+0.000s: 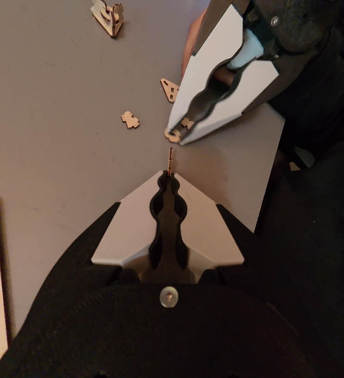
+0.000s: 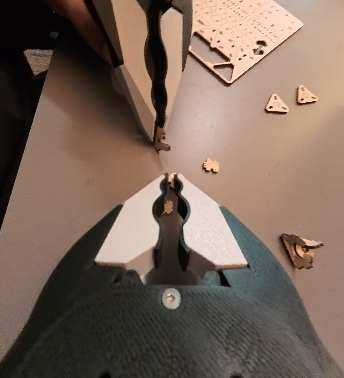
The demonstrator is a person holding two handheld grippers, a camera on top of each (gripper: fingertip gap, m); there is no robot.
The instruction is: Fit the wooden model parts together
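Observation:
My left gripper (image 1: pixel 169 173) is shut on a thin flat wooden piece (image 1: pixel 170 160), seen edge-on and sticking out past the tips. The right wrist view shows this notched piece (image 2: pixel 161 141) held upright in the left gripper (image 2: pixel 159 131) just above the grey table (image 2: pixel 85 163). My right gripper (image 2: pixel 172 175) is shut on a small rounded wooden piece (image 2: pixel 172 180). The left wrist view shows that piece (image 1: pixel 172 137) at the right gripper's tip (image 1: pixel 174 135). The two held pieces are close together, tip to tip, and apart. Another small piece (image 2: pixel 168 206) lies on the table under the right gripper's jaws.
A loose small wooden piece (image 1: pixel 129 120) lies left of the grippers. A triangular piece (image 1: pixel 169 90) and a part-built wooden assembly (image 1: pixel 108 19) lie farther off. A punched wooden sheet (image 2: pixel 242 34) and two triangles (image 2: pixel 276 104) lie at the back right. The table edge (image 1: pixel 269 184) is near.

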